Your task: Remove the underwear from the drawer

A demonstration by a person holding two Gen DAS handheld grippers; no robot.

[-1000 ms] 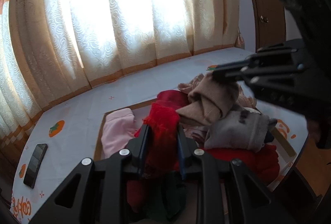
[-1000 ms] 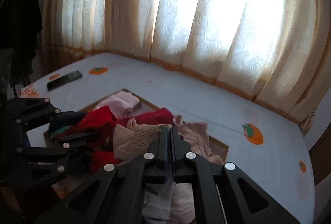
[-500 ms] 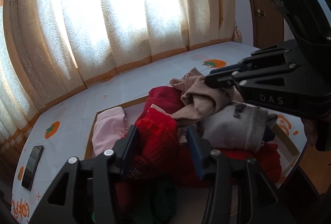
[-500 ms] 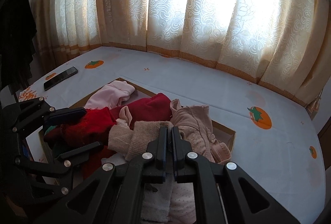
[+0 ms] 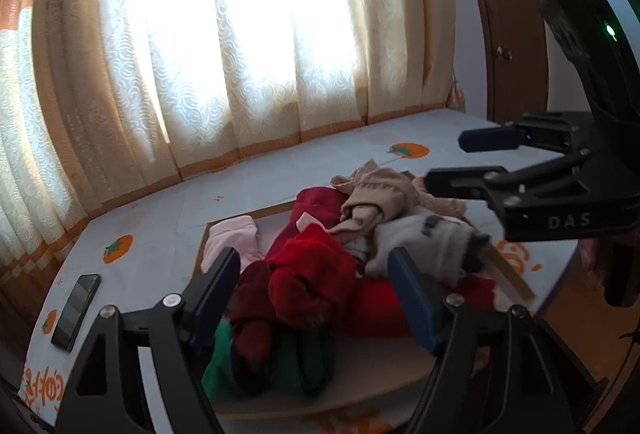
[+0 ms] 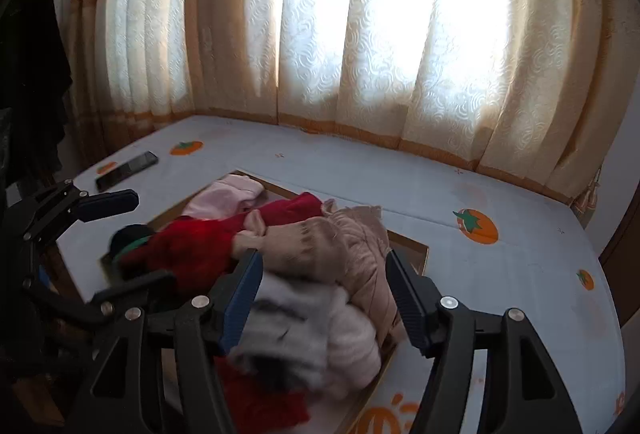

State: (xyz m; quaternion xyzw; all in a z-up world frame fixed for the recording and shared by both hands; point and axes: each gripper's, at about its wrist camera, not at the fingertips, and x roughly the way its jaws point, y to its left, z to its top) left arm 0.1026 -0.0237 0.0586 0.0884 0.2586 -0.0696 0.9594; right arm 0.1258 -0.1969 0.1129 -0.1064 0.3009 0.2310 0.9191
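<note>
A shallow wooden drawer [image 5: 514, 276] [image 6: 414, 242] lies on the bed, heaped with clothes. A red fuzzy garment [image 5: 310, 274] [image 6: 192, 242] lies loose between the widening fingers of my left gripper [image 5: 313, 254], whose jaws are opening; the pads do not press it. My right gripper [image 6: 322, 258] is opening too, above a beige garment [image 6: 320, 246] [image 5: 376, 193] and a grey-white one [image 6: 304, 334] [image 5: 424, 242], touching neither. Each view shows the other gripper open at the side: the right gripper [image 5: 448, 161] and the left gripper [image 6: 150, 238]. Pink [image 5: 236, 238] and green [image 5: 296, 362] pieces also lie there.
The bed sheet [image 6: 500, 274] is pale blue with orange fruit prints. A black phone [image 5: 76, 310] [image 6: 126, 167] lies on it left of the drawer. Cream curtains [image 6: 360, 33] hang behind the bed; a brown wooden door [image 5: 504, 33] stands at the right.
Both grippers went from shut to open: the left let go of the red garment, the right let go of the beige one. Both garments dropped onto the pile and the grippers drew back slightly.
</note>
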